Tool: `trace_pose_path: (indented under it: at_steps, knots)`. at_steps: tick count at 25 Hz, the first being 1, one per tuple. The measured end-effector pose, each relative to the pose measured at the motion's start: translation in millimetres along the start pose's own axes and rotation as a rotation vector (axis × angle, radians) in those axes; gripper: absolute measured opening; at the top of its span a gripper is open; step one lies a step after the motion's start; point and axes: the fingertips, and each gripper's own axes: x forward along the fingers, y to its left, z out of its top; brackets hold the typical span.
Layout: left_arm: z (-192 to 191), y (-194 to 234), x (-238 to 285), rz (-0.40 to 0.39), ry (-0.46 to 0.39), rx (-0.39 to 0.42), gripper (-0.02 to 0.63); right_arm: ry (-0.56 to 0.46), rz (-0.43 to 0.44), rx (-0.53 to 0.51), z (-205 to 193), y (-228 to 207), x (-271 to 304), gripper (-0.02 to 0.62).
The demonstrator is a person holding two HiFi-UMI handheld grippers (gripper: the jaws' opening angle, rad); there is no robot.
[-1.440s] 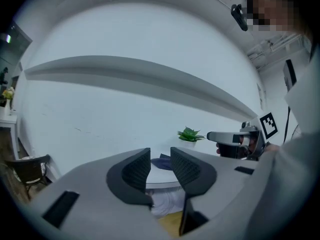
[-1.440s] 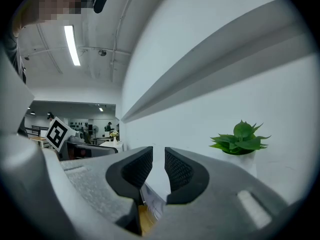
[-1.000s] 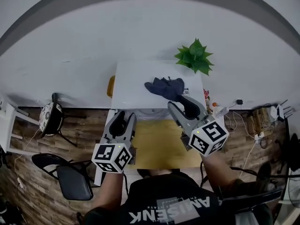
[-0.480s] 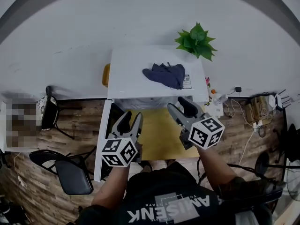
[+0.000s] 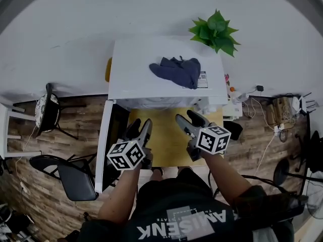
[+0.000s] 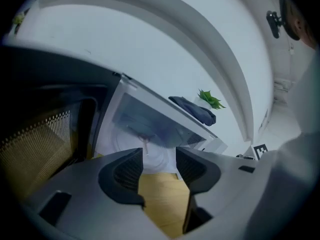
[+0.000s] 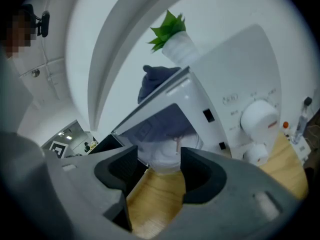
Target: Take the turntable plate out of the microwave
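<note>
Boxy white microwave carries a crumpled dark cloth.

one microwave, one turntable plate, one dark cloth, one potted plant, two knobs, two grippers

The microwave mouth is left open toward the yellow desk; its left side is walled by the swung-out door, its right by the control panel.
</note>
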Motion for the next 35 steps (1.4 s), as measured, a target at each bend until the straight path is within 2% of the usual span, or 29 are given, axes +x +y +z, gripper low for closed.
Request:
trace_pose_path:
  at_steps: [3,6,10,14,17,20,28,35]
  knots:
    - [-13,9,14,-0.012,0.017,-0.057,0.225,0.031,0.010,0.092,-20,-14,14,0.256]
    - [-25,19,28,-0.024,0.024,-0.129,0.229,0.042,0.004,0.177,-38,-27,28,0.256]
    - [-37,42,44,0.022,0.030,-0.191,0.229,0.042,-0.025,0.298,-57,-46,45,0.277]
    - [-49,58,60,0.033,0.053,-0.250,0.247,0.035,-0.052,0.417,-71,-63,58,0.294]
    - [-63,66,73,0.029,0.078,-0.336,0.258,0.034,-0.045,0.480,-78,-67,69,0.305]
    - [-67,73,83,0.017,0.068,-0.418,0.261,0.019,-0.039,0.547,-80,-72,81,0.311]
    - [-69,89,103,0.021,0.059,-0.520,0.262,0.005,-0.035,0.633,-81,-79,108,0.318]
    - [-71,95,120,0.021,0.050,-0.565,0.262,-0.023,-0.029,0.707,-79,-81,125,0.318]
